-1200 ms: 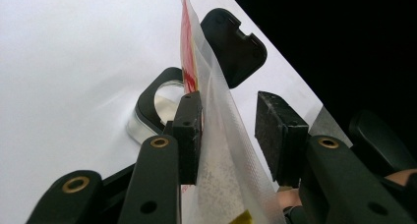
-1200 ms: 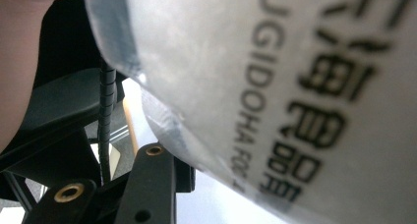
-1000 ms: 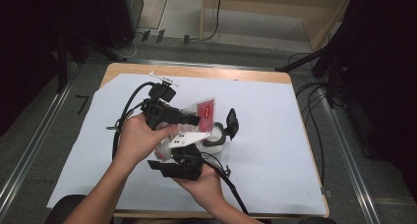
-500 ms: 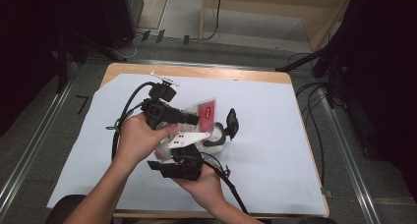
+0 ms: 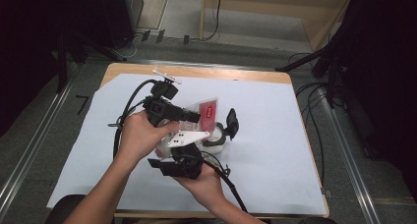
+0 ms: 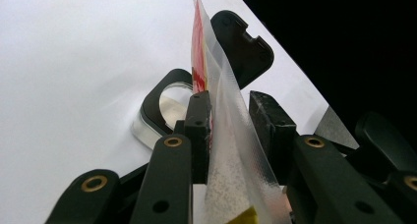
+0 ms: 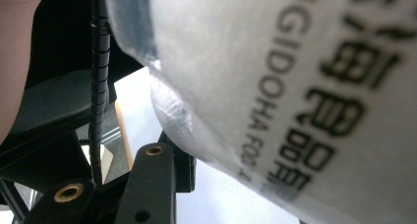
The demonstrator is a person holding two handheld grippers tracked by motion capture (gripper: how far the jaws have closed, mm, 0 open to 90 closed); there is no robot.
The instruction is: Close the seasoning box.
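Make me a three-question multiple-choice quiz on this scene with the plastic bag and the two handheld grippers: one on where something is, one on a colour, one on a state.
1. Where is the clear plastic bag in the left gripper view?
A. Between the left gripper jaws
B. Flat on the floor
C. Hanging off the table edge

2. What colour is the label on the bag in the high view?
A. Blue
B. Red
C. Green

3. How does the lid of the round container on the white sheet stand?
A. Shut
B. Lying apart on the floor
C. Flipped open, upright

Answers: 1 A, the bag's film runs up between the two black jaws. 2 B, the high view shows a red patch on the bag. 3 C, the black lid rises beside the container's open mouth.
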